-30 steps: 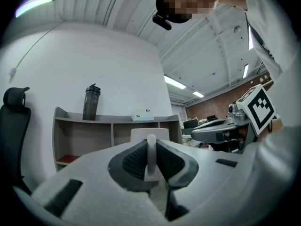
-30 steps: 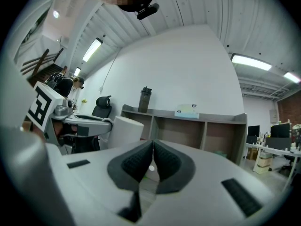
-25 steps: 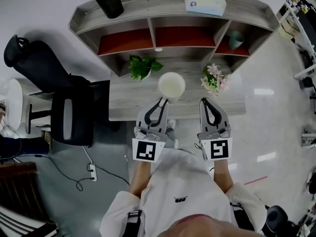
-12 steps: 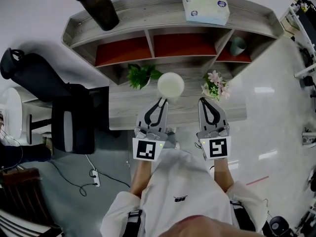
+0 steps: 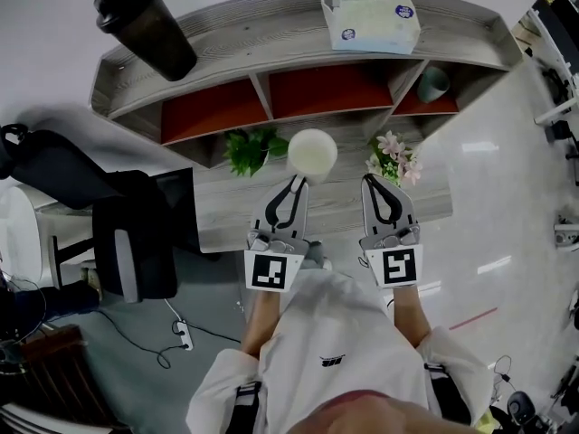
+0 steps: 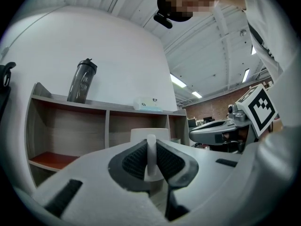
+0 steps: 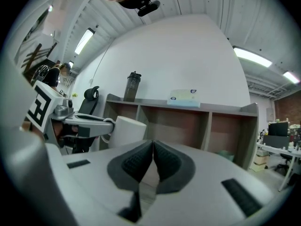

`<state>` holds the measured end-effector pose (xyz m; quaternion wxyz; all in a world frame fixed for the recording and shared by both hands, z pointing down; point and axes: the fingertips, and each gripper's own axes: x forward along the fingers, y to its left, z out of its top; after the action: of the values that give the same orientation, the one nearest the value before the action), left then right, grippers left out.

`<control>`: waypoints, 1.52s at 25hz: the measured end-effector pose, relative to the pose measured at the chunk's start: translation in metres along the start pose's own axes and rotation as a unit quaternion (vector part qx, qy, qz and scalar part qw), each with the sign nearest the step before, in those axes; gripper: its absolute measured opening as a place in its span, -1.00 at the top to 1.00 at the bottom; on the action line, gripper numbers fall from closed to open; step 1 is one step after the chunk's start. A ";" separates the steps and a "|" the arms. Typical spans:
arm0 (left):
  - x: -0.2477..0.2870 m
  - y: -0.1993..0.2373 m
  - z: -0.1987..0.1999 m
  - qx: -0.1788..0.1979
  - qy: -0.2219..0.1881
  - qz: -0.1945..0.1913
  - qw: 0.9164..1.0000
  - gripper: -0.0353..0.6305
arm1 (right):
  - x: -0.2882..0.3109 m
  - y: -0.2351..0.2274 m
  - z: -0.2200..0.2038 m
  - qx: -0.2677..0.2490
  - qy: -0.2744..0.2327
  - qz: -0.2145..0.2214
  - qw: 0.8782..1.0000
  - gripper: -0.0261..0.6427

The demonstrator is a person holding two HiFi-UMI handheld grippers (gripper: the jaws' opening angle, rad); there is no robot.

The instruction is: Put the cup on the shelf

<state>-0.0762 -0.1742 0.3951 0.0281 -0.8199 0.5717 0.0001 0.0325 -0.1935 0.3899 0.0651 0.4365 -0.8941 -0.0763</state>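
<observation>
A white cup (image 5: 312,155) hangs above the wooden desk (image 5: 235,208), in front of the middle compartment of the shelf unit (image 5: 271,61). My left gripper (image 5: 295,184) is shut on the cup's handle (image 6: 151,155), with the cup's body (image 6: 149,134) showing just beyond the jaws. The right gripper view shows the same cup (image 7: 128,131) at its left, held off the desk. My right gripper (image 5: 374,183) is shut with nothing in it, level with the left one and to its right (image 7: 153,147).
On the shelf top stand a dark shaker bottle (image 5: 145,27) at the left and a tissue box (image 5: 371,16) at the right. A green cup (image 5: 433,83) sits in the right compartment. A leafy plant (image 5: 251,147) and pink flowers (image 5: 392,156) flank the cup. An office chair (image 5: 109,233) is at the left.
Both grippers and the cup have kept their place in the view while the shelf has shifted in the head view. The cup now sits closer to the shelf's compartments.
</observation>
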 end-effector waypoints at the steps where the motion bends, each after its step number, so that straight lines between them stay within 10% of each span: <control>1: 0.004 0.002 -0.001 -0.002 0.000 -0.002 1.000 0.74 | 0.003 -0.002 -0.001 0.000 0.001 -0.002 1.000 0.83; 38: 0.102 0.034 -0.024 -0.024 0.005 -0.042 0.999 0.73 | 0.074 -0.040 -0.028 0.013 0.038 -0.028 0.999 0.83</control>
<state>-0.0733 -0.2831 0.4142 0.0060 -0.8439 0.5364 0.0086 0.0236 -0.2783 0.4136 0.0911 0.4649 -0.8793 -0.0495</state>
